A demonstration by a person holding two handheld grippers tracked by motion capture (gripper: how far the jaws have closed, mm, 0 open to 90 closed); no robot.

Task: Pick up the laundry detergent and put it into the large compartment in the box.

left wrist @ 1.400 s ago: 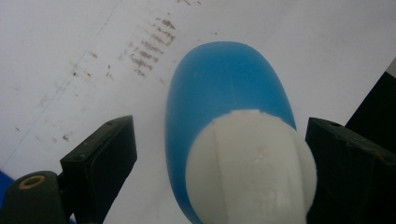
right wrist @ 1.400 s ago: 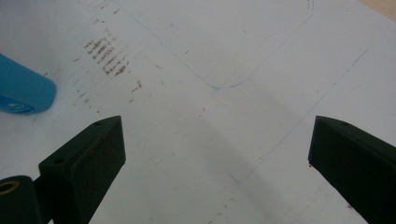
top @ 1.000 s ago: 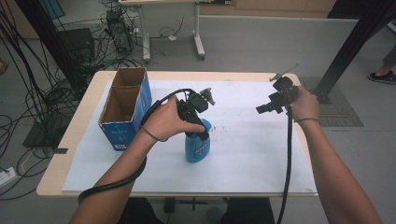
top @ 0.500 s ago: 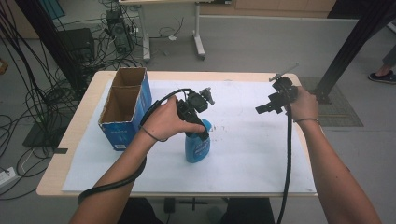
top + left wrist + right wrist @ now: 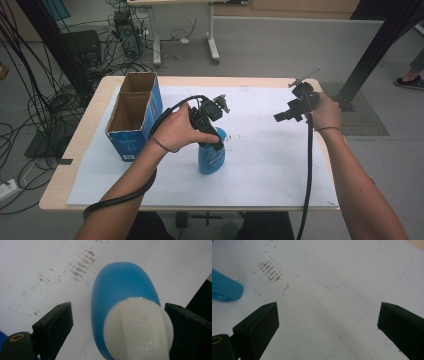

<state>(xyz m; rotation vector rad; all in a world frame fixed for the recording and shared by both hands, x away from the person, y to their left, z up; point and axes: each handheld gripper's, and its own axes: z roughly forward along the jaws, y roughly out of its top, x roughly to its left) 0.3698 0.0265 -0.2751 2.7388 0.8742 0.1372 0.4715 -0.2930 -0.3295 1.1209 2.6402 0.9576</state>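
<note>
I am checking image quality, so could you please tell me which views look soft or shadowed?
Left gripper view: the white cap of the blue bottle is near and soft-edged. Right gripper view: a faint broad shadow crosses the white paper. High view: evenly lit, slightly soft, no glare.

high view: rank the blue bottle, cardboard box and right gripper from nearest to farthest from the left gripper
1. Blue bottle: directly beneath the left gripper, its white cap between the open jaws.
2. Cardboard box: to the left, on the table's left side.
3. Right gripper: far right, held above the paper.
</note>
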